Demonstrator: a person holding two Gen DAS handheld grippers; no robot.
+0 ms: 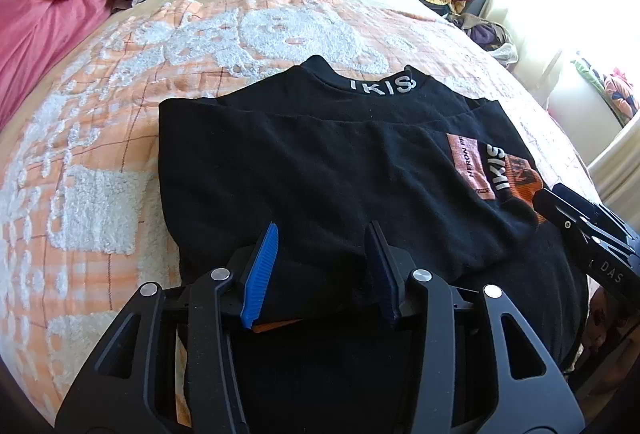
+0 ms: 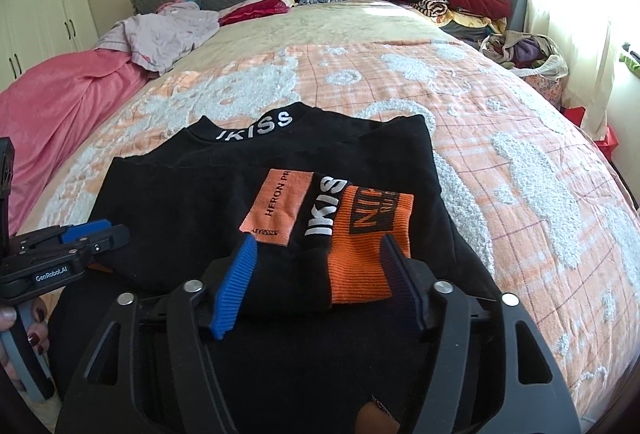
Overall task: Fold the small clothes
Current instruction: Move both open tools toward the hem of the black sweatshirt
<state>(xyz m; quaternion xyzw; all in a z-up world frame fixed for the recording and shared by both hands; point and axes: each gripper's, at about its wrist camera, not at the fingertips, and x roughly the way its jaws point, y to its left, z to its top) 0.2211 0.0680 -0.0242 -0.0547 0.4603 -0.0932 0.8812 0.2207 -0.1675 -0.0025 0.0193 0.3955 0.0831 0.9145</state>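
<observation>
Two grippers over near edge of black sweatshirt [image 2: 192, 201], folded flat on orange bedspread [image 2: 500, 137]. Left gripper [image 1: 324, 234] jaws narrow, cloth between, grip unclear. Right gripper [image 2: 320, 250] jaws wide, pads clear of orange cuff [image 2: 360, 258].

Matte black left claw [image 1: 322, 266] and right claw [image 2: 316, 282], ribbed blue pads [image 1: 260, 270] on the fingers, round silver pivot screws. White "GenRobot.AI" lettering at nine o'clock in the right wrist view. Dark red nail polish on the hand [image 2: 24, 330] around a grey handle.
</observation>
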